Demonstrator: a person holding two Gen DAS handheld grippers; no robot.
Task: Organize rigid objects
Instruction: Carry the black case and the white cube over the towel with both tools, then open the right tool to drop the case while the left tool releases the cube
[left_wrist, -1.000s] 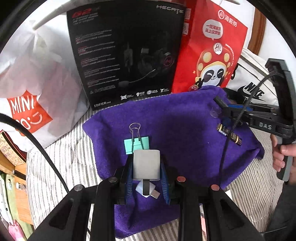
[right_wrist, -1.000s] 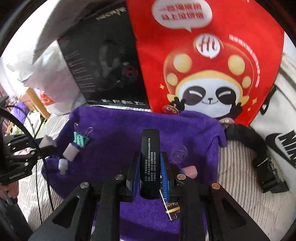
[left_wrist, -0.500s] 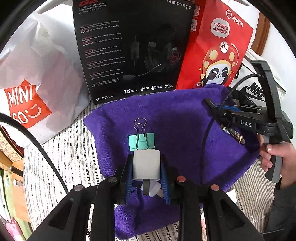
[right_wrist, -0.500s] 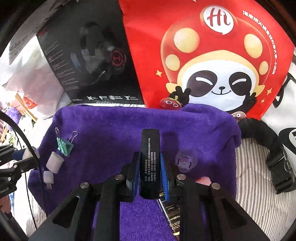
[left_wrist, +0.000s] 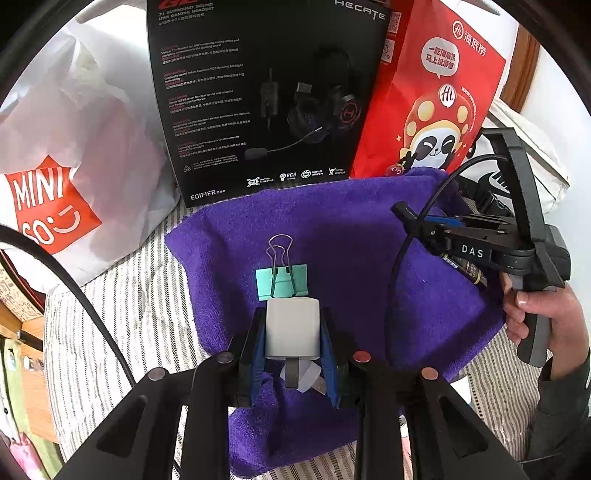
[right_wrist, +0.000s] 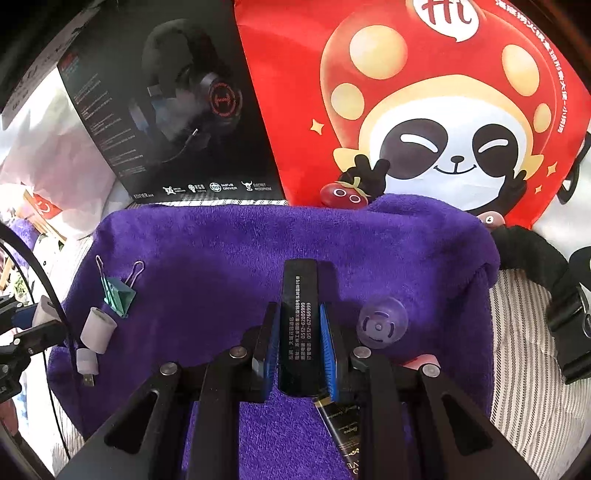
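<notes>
A purple terry towel (left_wrist: 354, 236) is spread on a bed covered by a striped sheet (left_wrist: 122, 317), and the small things are laid on it. The left claw (left_wrist: 293, 354) is pinched on a white rectangular charger block (left_wrist: 293, 330), held over the towel's near left part, just in front of a teal binder clip with wire handles (left_wrist: 282, 281). A small white USB adapter (left_wrist: 304, 380) is seen lying under the block.

The right claw (right_wrist: 298, 354) is pressed onto a flat black bar printed with white text (right_wrist: 298, 314), held above the towel's middle. A clear round suction cup (right_wrist: 382, 326) is seen just to its right, and a black and gold stick packet (right_wrist: 340, 424) lies beneath the claw.

Along the towel's far edge a black headset box (left_wrist: 266, 92) and a red paper bag with a panda print (left_wrist: 432, 107) are stood upright; their contents cannot be seen. A white plastic shopping bag (left_wrist: 66, 155) is slumped at the far left.
</notes>
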